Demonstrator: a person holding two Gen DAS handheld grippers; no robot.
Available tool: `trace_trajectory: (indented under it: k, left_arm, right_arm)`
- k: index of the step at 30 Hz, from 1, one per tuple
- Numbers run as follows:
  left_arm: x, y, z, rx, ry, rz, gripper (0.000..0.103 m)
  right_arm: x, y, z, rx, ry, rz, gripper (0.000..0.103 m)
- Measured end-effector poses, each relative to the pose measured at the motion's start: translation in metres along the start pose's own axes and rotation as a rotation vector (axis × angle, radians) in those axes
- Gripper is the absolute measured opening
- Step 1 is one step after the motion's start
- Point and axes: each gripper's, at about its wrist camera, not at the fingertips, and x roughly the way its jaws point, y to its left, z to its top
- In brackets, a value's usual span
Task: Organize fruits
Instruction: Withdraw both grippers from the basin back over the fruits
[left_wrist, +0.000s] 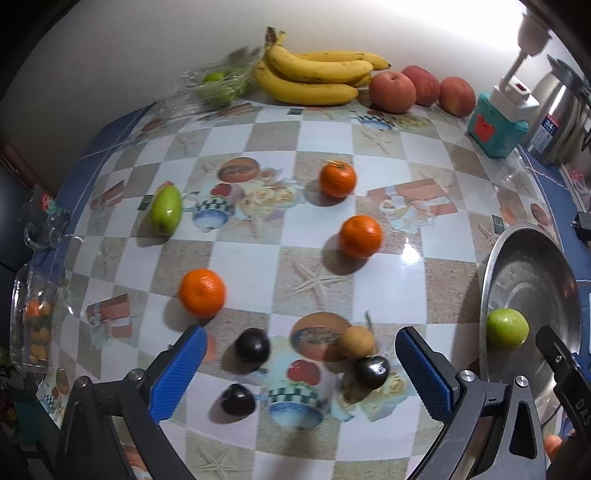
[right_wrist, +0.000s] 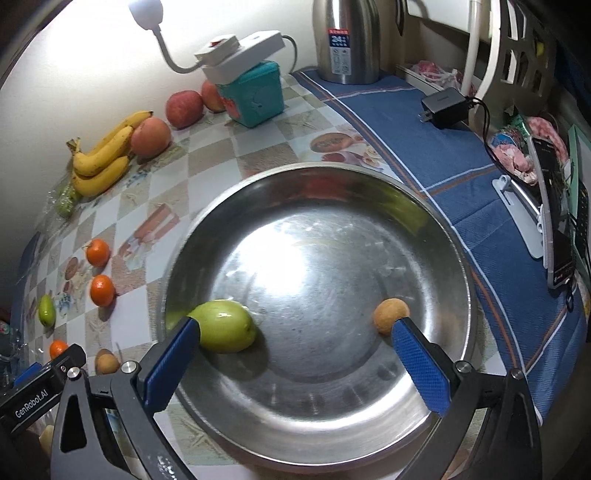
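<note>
My left gripper (left_wrist: 301, 332) hangs open above the checked tablecloth with nothing between its blue pads. Below it lie three dark plums (left_wrist: 253, 346) and a brown longan (left_wrist: 356, 341). Farther out sit three oranges (left_wrist: 360, 236) and a green fruit (left_wrist: 166, 209). My right gripper (right_wrist: 295, 325) is open over the steel basin (right_wrist: 314, 171). Inside the basin, a green fruit (right_wrist: 225, 326) rests by the left fingertip and a longan (right_wrist: 389, 315) by the right one; neither is gripped.
Bananas (left_wrist: 314, 74) and red apples (left_wrist: 393, 91) line the back wall beside a clear bag of green fruit (left_wrist: 218, 86). A teal box (right_wrist: 255, 96), steel kettle (right_wrist: 347, 40), charger (right_wrist: 445, 105) and a phone on a stand (right_wrist: 554, 206) crowd the right side.
</note>
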Motion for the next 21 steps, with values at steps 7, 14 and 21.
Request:
trace_trajectory:
  k: [7,14,21]
  left_arm:
    - [-0.009,0.048,-0.004,-0.148,-0.013,0.002,0.103]
    - [-0.01,0.09,-0.01,-0.263,-0.006,-0.003,0.103]
    - [-0.009,0.118,-0.017,-0.325,-0.004,-0.01,0.103]
  right_arm:
    - [-0.005,0.025,-0.007,-0.062,0.003,0.062,0.103]
    - [-0.011,0.066,-0.02,-0.169,0.017,0.143,0.103]
    - [-0.015,0.109,-0.037,-0.284,0.043,0.196,0.103]
